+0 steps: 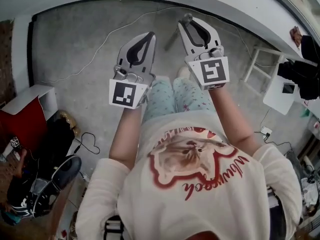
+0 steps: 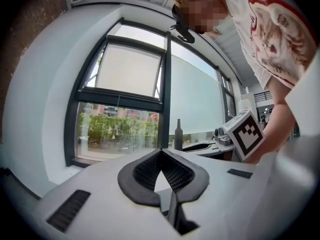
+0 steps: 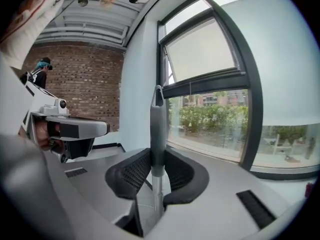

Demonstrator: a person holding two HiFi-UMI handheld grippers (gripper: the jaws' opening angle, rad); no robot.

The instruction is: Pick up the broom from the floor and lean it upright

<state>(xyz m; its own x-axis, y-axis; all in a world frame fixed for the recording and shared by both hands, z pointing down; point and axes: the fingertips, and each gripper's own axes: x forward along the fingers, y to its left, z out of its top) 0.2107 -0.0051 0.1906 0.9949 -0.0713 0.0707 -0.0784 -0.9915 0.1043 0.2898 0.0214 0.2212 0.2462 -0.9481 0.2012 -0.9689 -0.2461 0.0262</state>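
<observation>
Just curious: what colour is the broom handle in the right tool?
Grey broom handle, clearest in right gripper view.

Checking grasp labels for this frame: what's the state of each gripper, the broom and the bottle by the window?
Left gripper: shut, nothing between the jaws.
Right gripper: shut on the broom handle.
Broom: handle clamped, standing upright across the jaws; brush end not in view.
Bottle: upright on the counter by the window.
</observation>
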